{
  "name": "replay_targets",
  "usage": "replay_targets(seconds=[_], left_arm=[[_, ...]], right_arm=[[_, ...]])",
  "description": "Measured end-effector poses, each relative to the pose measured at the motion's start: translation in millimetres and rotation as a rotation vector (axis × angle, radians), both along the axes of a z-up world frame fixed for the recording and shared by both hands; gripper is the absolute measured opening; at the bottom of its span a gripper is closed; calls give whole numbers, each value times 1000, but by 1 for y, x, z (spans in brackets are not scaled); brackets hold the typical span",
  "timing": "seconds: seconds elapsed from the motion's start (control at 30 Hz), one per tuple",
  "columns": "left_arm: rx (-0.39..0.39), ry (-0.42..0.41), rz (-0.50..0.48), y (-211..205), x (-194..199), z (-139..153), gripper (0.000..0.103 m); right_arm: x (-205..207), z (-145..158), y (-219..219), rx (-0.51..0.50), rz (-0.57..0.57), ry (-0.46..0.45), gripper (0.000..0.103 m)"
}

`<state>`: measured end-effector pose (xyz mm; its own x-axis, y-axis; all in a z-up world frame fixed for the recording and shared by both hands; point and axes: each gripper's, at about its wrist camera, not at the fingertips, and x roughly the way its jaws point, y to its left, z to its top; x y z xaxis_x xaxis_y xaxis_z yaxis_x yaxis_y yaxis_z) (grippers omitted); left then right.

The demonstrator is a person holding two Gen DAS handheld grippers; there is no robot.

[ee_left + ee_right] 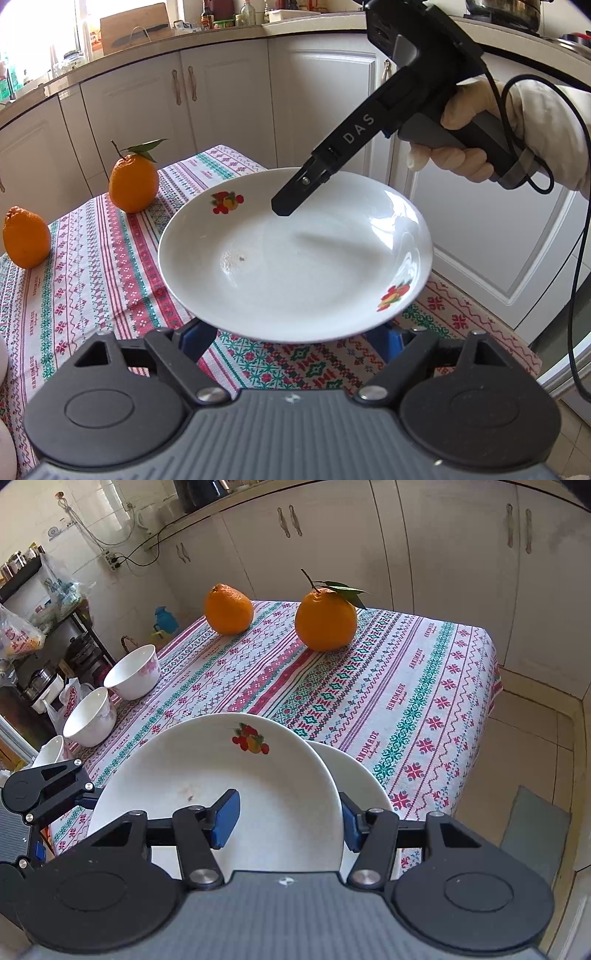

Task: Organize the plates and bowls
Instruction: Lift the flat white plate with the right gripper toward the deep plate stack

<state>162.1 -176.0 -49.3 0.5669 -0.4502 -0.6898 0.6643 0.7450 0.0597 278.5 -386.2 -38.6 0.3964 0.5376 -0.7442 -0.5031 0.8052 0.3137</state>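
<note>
A white plate with fruit prints [295, 254] fills the middle of the left wrist view, raised above the patterned tablecloth [92, 266]. My left gripper [295, 334] is under its near edge, fingers hidden by the plate. My right gripper [282, 208] reaches down onto the plate's far rim. In the right wrist view my right gripper [290, 821] is open around the rim of this plate [221, 782], one blue pad [225, 823] inside, one outside. A second white plate [354, 782] lies under it. Three white bowls [135, 672] [90, 716] [50, 751] stand at the table's left edge.
Two oranges [229, 609] [325, 618] sit at the far side of the table. White cupboards [221, 99] stand behind. The table's right edge [491, 672] drops to a tiled floor with a grey mat [535, 830].
</note>
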Motion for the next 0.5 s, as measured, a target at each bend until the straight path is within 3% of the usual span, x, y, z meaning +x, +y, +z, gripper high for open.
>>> replay_targets(seconds=[0.5], left_arm=[[-16,40,-4,-2,10,-6,87]], right_arm=[[-1,-12,-8,-1,-14,22,62]])
